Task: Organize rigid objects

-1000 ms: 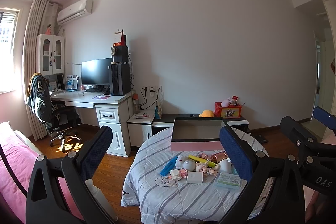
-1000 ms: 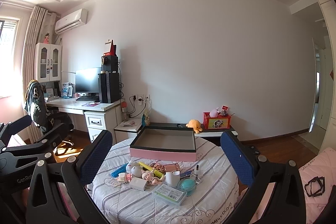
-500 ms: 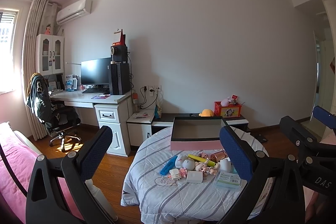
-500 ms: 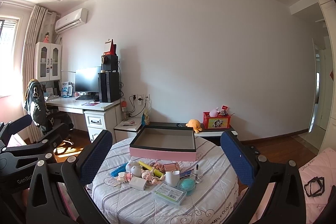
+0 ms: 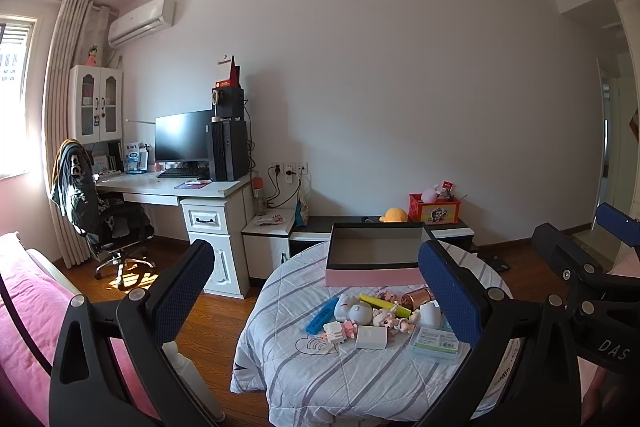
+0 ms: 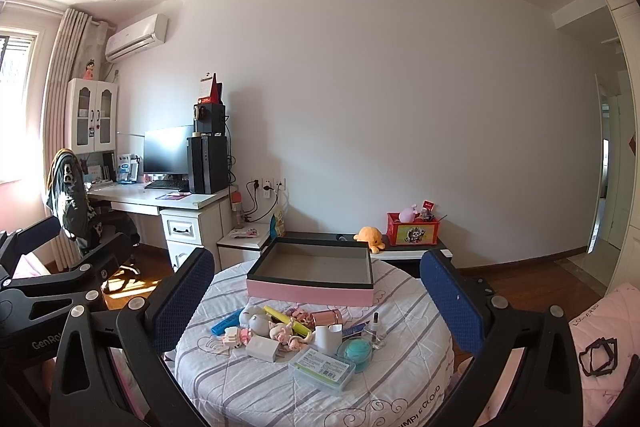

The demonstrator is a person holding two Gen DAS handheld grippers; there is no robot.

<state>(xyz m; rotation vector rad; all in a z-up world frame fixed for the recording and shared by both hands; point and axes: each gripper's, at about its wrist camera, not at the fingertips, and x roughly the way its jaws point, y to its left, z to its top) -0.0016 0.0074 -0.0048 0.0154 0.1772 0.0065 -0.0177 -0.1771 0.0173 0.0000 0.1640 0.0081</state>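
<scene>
A round table [image 5: 340,379] [image 6: 248,391] under a striped cloth holds an open pink box [image 5: 374,273] [image 6: 310,291] with a dark, empty inside. In front of the box lies a heap of small items: a blue bar [image 6: 224,324], a white round toy [image 6: 256,319], a yellow marker [image 6: 286,317], a rose-gold cup [image 6: 326,317], a white cup [image 6: 327,337], a white square box [image 6: 262,349], a clear case [image 6: 322,367], a teal pot [image 6: 356,353] and a small bottle [image 6: 376,331]. My left gripper [image 5: 314,267] and right gripper [image 6: 316,263] hang open short of the table, holding nothing.
A white desk [image 5: 172,187] with a monitor and an office chair [image 5: 104,223] stand at the left. A low cabinet [image 5: 448,227] with a red box runs behind the table. A pink bed [image 5: 24,299] is at the near left, and pink bedding [image 6: 600,339] at the right.
</scene>
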